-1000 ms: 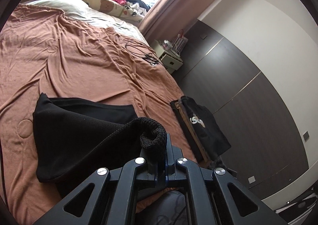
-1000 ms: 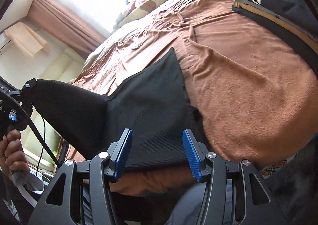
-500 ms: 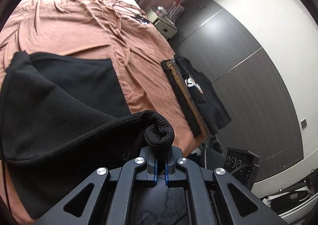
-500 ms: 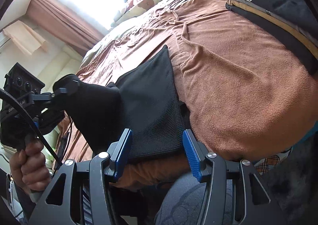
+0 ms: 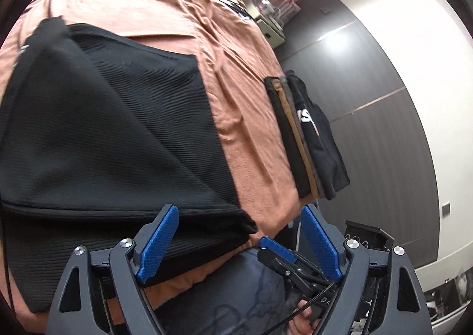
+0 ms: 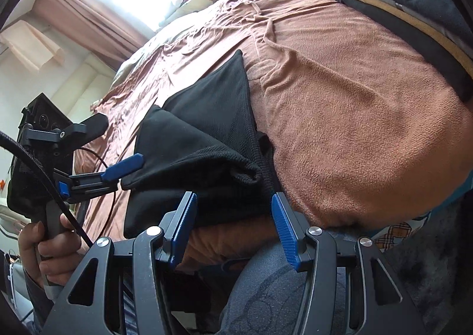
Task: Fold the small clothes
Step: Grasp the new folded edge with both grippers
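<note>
Left wrist view:
Black cloth (image 5: 112, 134): folded on the brown blanket (image 5: 245, 116).
Left gripper (image 5: 239, 243): jaws opening, pads off the cloth.

Right wrist view:
Right gripper (image 6: 233, 228): half open, holding nothing.
Clothes pile (image 6: 414, 1): near the bed edge.

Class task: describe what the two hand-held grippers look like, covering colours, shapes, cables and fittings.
The left hand-held gripper and the right hand-held gripper match: black open-framed linkage arms with silver round bolts, ending in blue ribbed finger pads. Seen from the right wrist, the left one carries a black camera box, a grey handle and a black braided cable.
</note>
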### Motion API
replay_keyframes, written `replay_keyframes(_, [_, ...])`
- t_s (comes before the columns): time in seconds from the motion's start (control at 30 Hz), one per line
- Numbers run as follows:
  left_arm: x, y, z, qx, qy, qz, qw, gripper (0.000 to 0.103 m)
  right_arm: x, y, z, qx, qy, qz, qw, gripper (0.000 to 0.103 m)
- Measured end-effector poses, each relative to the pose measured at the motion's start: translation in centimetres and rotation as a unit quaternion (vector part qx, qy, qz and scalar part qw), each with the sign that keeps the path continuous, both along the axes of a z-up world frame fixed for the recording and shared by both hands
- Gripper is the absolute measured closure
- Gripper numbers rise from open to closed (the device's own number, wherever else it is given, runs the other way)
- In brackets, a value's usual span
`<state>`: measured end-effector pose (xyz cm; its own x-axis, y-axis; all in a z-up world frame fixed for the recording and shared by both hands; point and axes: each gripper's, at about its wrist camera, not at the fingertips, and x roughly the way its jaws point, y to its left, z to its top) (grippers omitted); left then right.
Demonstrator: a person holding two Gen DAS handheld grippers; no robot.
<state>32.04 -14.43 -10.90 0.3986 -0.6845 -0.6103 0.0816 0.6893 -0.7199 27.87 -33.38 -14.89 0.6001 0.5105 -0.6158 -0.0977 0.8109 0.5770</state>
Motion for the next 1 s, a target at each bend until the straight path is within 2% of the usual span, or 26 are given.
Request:
replay_keyframes(0.37, [-1.5,5.7,-2.4,0.009,0.03,0.055,0.998,0.017,1.5,1.0,-1.3,0.014,0.027,-0.005,1.0,0.053])
replay_keyframes(0.53, [-1.7,7.8,-4.3,0.008,0.053,0.083,0.9952,0.017,2.6,1.5,-1.6,0.007,0.042,-0.012,0.999,0.066])
replay_keyframes(0.63, [-1.6,8.5,-5.5,0.0,0.065,0.093,0.9935,0.017,3.0,1.4,-2.1,0.01,0.053,-0.023,0.998,0.081])
replay_keyframes(0.7, [-1.4,8.9,-6.1,-0.002,0.07,0.102,0.9923,0.017,3.0,1.4,-2.2,0.014,0.053,-0.026,0.998,0.095])
replay_keyframes(0.8, [-0.9,9.4,-6.5,0.003,0.067,0.119,0.9906,0.017,2.4,1.6,-1.9,0.009,0.044,-0.021,0.999,0.1])
replay_keyframes(1.0, [0.4,10.2,-6.7,0.004,0.058,0.138,0.9887,0.019,1.3,1.4,-1.9,0.009,0.046,-0.009,0.999,0.101])
